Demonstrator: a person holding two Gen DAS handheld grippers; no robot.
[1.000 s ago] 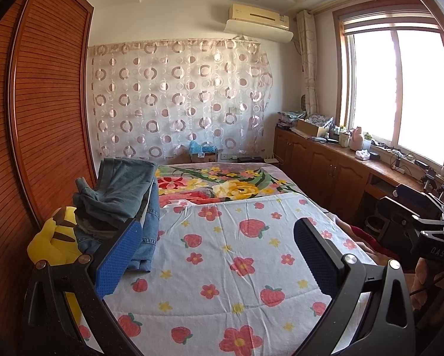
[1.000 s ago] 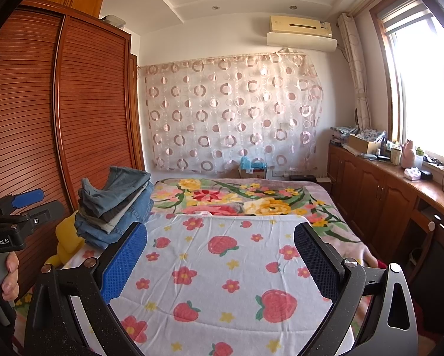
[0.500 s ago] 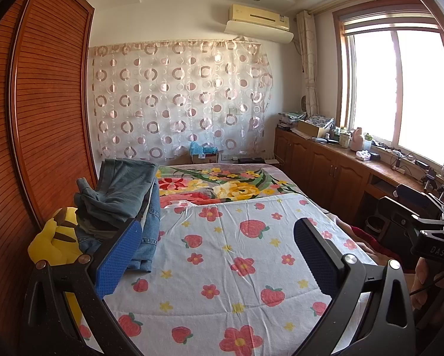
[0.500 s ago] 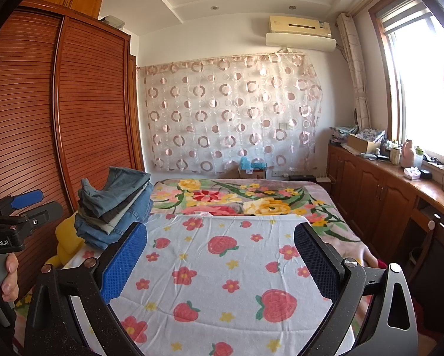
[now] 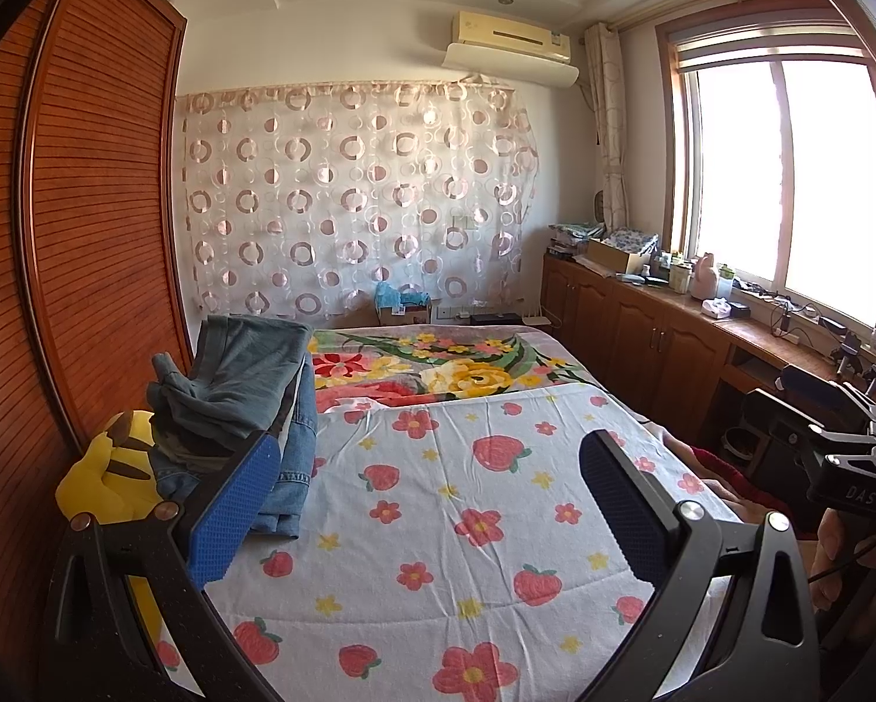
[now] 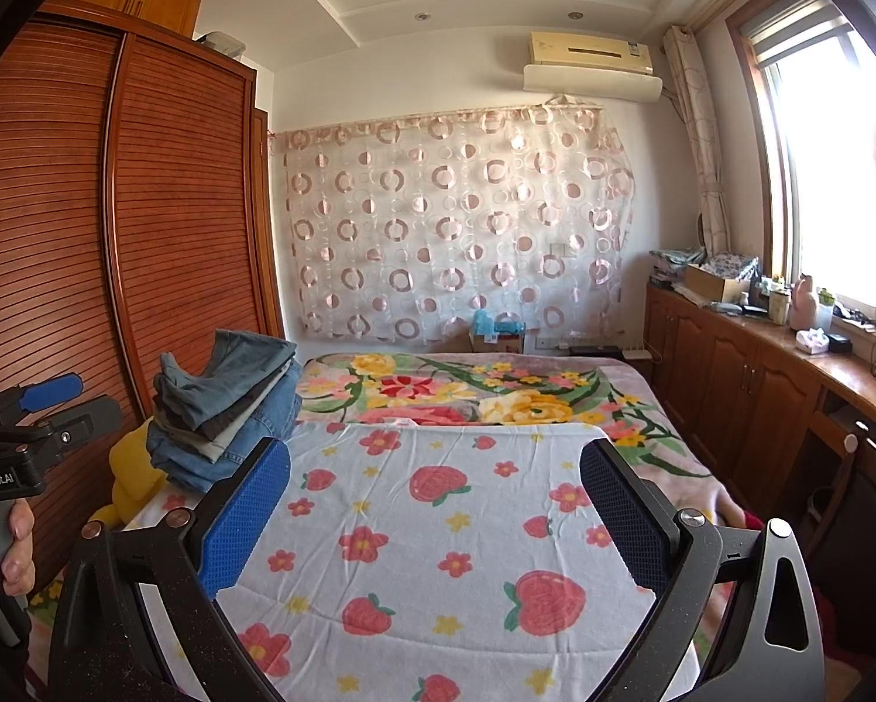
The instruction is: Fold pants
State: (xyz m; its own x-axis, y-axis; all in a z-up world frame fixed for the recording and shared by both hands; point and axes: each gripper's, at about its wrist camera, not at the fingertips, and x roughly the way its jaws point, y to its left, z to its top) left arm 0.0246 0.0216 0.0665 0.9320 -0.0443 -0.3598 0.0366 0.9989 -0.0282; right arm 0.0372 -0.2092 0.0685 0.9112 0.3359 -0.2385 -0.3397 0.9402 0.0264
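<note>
Both claws wide above the bed [image 5: 438, 526]

We see the left claw [image 5: 432, 503] and right claw [image 6: 438, 509] empty — stacked pants [image 6: 227, 403] beside the wardrobe [image 6: 145, 234].

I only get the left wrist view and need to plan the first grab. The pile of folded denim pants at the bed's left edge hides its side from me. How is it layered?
Observer: In the right wrist view, the stack of folded pants shows its edges. Blue denim is at the bottom, a pale and a dark grey layer are in the middle, and grey-green denim slants on top.
Operator: Is the right gripper holding anything?
Observer: No. The right gripper is open and empty above the strawberry-print bedsheet.
Operator: Is my gripper touching the stack?
Observer: No. The left gripper, held in the person's hand, is apart from it and nearer the wardrobe.
</note>
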